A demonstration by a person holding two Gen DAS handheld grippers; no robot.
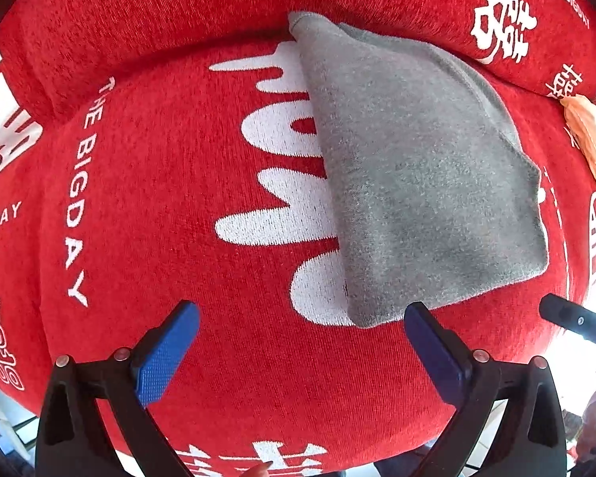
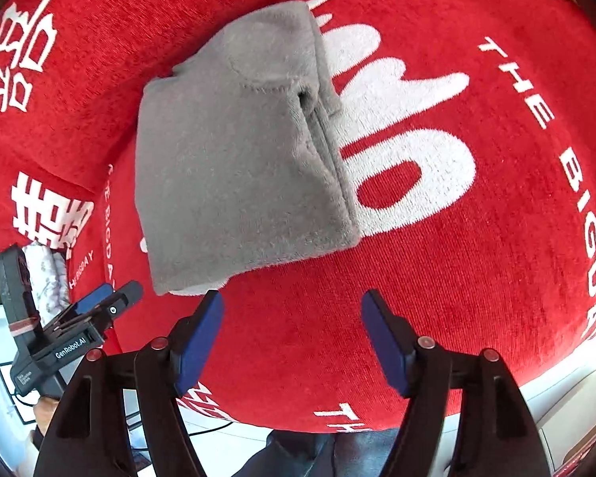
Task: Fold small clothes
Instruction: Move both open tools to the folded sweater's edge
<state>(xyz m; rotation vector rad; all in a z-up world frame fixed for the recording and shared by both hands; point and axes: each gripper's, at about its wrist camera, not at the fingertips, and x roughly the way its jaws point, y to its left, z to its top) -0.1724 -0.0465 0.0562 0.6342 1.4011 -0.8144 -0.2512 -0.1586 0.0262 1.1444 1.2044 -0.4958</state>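
Both grippers hang over the red cushion (image 1: 171, 183), a plush surface woven with big white lettering, and the grey garment (image 1: 417, 183) lies folded on it, a soft fleece bundle sitting right across the large white letters. In the left wrist view the left gripper (image 1: 302, 318) points straight down, its jaws spread as wide as they go, blue pads apart with only red fabric between them; the near corner of the garment lies just beside the right-hand pad, and I cannot tell whether it touches. At the right edge the black tip of the other tool pokes in, and further up that edge lies a pale orange piece of cloth (image 1: 588, 135). Over in the right wrist view the right gripper (image 2: 292, 302) has its jaws well parted, nothing held, and the garment's near edge lies just past the left-hand pad. The fold shows here as stacked layers along the garment's right side, with a seam across its far part. The left tool appears at the near left of this view, black body, blue pads, and the person's blue trousers (image 2: 337, 453) show below the cushion's near edge
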